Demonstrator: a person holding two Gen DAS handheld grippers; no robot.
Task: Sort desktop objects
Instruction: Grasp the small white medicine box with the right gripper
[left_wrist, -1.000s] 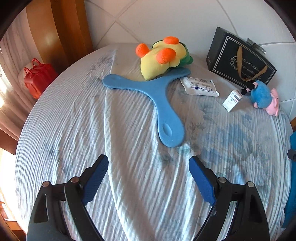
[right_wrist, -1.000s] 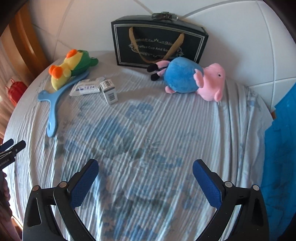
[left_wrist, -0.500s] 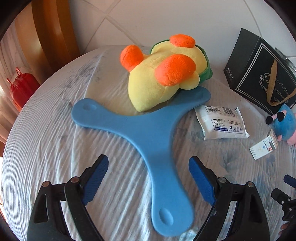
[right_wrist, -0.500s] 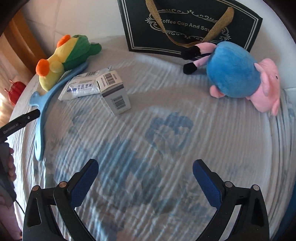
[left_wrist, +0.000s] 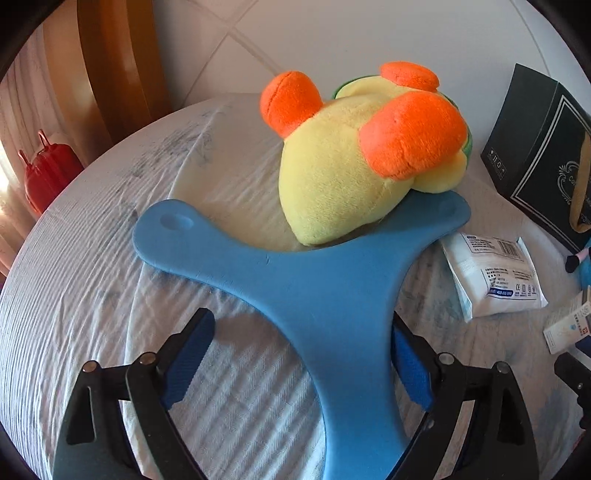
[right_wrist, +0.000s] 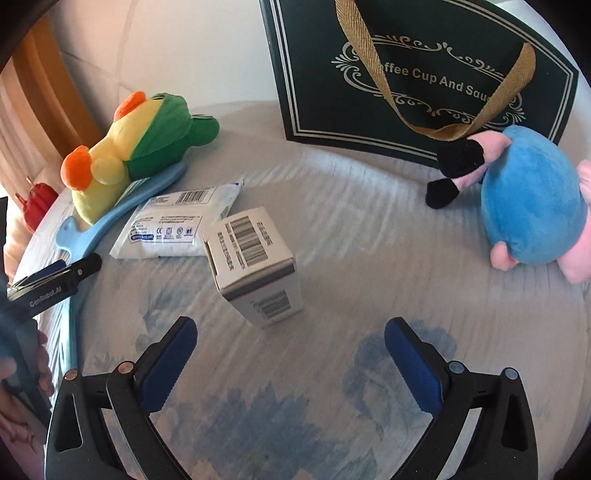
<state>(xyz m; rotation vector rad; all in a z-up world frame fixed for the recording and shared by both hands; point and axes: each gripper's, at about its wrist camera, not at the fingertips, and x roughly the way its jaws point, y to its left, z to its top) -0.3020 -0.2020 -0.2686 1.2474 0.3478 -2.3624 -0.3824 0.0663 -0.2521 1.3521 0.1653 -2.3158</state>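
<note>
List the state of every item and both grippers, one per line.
left gripper: open, jaws astride the boomerang's near arm
right gripper: open, empty, just short of the small box
blue boomerang: flat, far arm under the duck
duck plush: lying on its side
white packet: flat, sealed
small box: closed, touching the packet
pig plush: lying down
gift bag: upright
</note>
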